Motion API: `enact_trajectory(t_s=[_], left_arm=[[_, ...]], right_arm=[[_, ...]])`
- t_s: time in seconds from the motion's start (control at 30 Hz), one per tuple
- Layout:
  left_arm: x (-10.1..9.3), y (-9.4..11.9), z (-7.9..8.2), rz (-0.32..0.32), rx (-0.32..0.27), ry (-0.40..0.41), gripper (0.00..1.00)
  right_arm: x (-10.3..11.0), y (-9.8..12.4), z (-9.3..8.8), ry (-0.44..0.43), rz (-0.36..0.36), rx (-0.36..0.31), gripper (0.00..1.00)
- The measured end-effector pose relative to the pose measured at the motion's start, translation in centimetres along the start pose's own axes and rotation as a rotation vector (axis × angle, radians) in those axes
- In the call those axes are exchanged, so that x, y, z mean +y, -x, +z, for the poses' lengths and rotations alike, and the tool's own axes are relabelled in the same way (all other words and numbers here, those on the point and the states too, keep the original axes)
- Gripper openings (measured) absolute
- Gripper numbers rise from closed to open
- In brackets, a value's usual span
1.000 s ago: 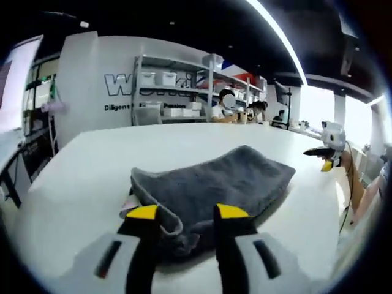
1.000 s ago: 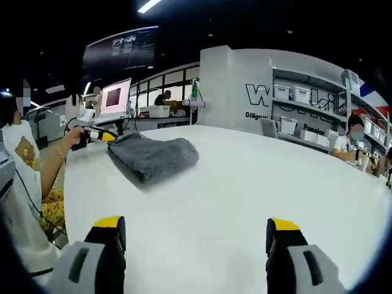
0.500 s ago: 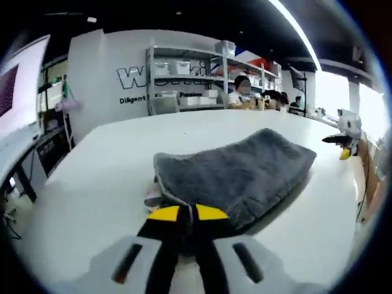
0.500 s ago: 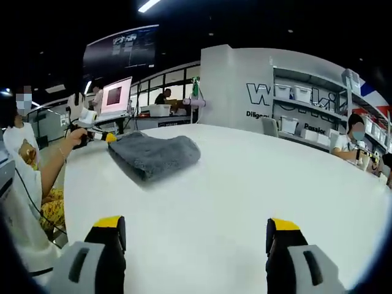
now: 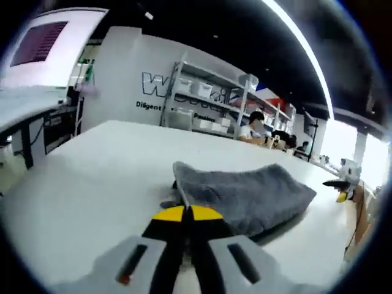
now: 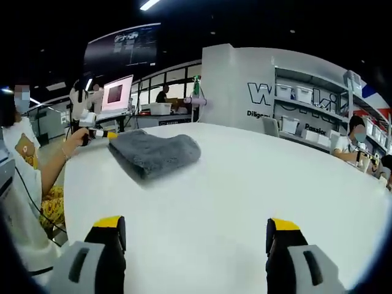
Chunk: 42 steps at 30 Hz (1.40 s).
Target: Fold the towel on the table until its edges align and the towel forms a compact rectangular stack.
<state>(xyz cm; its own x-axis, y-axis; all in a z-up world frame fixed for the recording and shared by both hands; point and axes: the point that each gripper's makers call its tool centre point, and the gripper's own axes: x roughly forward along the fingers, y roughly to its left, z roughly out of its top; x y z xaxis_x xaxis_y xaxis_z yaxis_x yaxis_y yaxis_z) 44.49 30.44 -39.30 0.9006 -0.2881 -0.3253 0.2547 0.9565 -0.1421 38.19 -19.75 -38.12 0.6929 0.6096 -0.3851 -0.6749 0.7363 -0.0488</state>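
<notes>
1. behind our white worktop [image 6: 245,184] stands a grey wall with dark lettering [image 6: 269,95] and metal shelving [image 5: 202,92] holding pale bins; a lit monitor [image 6: 116,95] sits off to the side in the right gripper view, and a long ceiling light [image 5: 300,43] crosses the left gripper view.
2. on the worktop lies the grey towel [image 5: 245,193], folded over into a thick, roughly rectangular pad, its plush top rounded at the folded side.
3. our left gripper [image 5: 187,214] has its yellow-tipped jaws pressed together at the near edge of the towel; a thin lip of the towel's edge rises right at the tips, so we read them as pinching that edge.
4. in the right gripper view the left gripper appears at the far corner of the towel [image 6: 153,153], held by a hand [image 6: 76,138]; the person's sleeve and shirt show at the view's left.
5. our right gripper [image 6: 196,229] has its jaws spread wide apart with nothing between them, over bare worktop and well apart from the towel.
6. in the left gripper view the right gripper shows small at the far right edge, beyond the towel, too small to read its jaws there.
7. people sit at desks by the shelving in the background.
</notes>
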Motion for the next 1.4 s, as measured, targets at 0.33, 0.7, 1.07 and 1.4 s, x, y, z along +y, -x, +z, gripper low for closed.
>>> enact_trajectory(t_s=[0.33,0.7,1.07,1.4], left_arm=[[0.0,-0.4,-0.5,0.030,0.026,-0.067,0.05],[-1.3,1.6,3.5,-0.098,-0.215,0.027,0.44],[-5.3,2.8,2.2,-0.172,-0.081,-0.051,0.98],[-8.9,4.8,1.9,-0.245,-0.053,-0.116,0.99]], right_arm=[[0.4,-0.4,-0.2,0.008,0.012,0.017,1.00],[-0.2,-0.8,1.2,0.000,-0.012,-0.001,1.00],[0.5,-1.9,1.8,0.003,0.023,0.000,1.00],[0.9,-3.0,3.4,0.006,0.062,-0.035,1.00]])
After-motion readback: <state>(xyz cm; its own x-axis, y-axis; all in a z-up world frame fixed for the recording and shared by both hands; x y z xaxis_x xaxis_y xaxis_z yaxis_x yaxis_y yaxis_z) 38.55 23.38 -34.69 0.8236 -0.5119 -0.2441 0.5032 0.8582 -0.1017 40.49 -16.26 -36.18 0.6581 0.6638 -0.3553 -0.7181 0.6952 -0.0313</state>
